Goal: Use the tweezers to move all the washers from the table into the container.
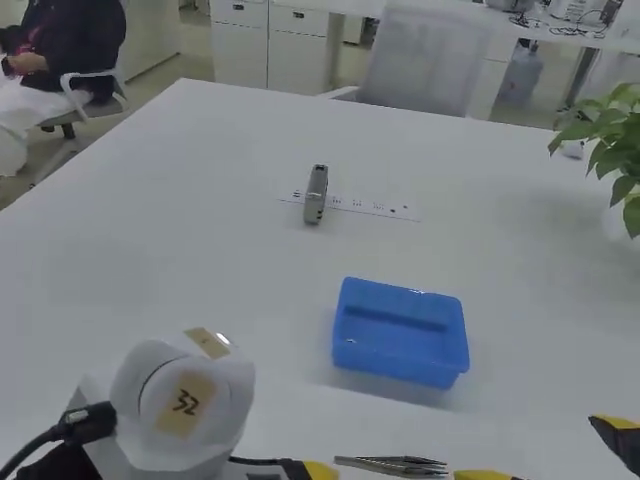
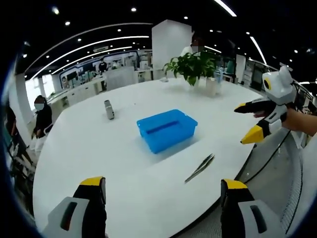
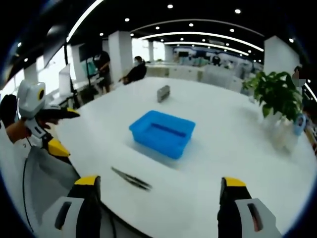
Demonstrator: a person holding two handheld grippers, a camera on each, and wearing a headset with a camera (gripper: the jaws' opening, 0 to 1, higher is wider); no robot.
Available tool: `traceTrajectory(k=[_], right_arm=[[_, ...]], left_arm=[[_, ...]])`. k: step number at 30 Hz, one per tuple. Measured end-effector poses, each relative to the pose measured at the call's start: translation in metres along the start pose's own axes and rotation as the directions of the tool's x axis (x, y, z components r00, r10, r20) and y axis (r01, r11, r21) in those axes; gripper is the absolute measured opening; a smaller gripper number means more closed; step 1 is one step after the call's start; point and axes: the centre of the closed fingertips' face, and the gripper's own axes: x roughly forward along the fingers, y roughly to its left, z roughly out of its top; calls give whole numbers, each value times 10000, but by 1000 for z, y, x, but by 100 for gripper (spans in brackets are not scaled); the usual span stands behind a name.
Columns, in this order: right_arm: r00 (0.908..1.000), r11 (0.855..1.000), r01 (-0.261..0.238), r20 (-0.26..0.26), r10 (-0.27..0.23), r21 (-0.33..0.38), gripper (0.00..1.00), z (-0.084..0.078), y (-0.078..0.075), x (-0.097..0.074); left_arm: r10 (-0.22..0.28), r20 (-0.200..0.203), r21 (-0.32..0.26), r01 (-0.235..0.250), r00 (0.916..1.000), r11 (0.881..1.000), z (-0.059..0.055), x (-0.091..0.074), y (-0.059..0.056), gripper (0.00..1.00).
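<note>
A blue plastic container [image 1: 400, 333] stands on the white table, and its inside looks bare. Metal tweezers [image 1: 390, 463] lie flat near the table's front edge, held by nothing. My left gripper [image 2: 161, 191] is open, its yellow-tipped jaws wide apart short of the tweezers [image 2: 199, 168]. My right gripper [image 3: 158, 186] is also open, with the tweezers [image 3: 131, 178] lying ahead of its jaws. In the head view the left gripper [image 1: 318, 468] is at the bottom left and the right gripper [image 1: 615, 435] at the bottom right. Small specks [image 1: 355, 204] in a row are too small to identify.
A grey cylindrical object [image 1: 315, 193] stands behind the container at mid-table. A potted plant [image 1: 605, 135] sits at the table's right edge. A person sits on a chair [image 1: 85, 95] at the far left. Office chairs and desks stand beyond the table.
</note>
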Motion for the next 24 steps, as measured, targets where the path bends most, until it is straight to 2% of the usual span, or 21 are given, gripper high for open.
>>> traceTrajectory(k=[9,20,24], right_arm=[[9999,9998,-40,-109,38,-219,99,-1,2,0],[9999,9999,-56,-130,54,-137,99,-3,0,-4],[9999,9999,-16,-151,14,-127,99,-3,-1,-4]], left_arm=[[253,-32,28,-253,9997,9997,-1,-1,3,99],[402,-83,224,-400,9992,9989,-1,-3,3,99],[459,-70,135,-458,9989,9989,0,-3,4,99]])
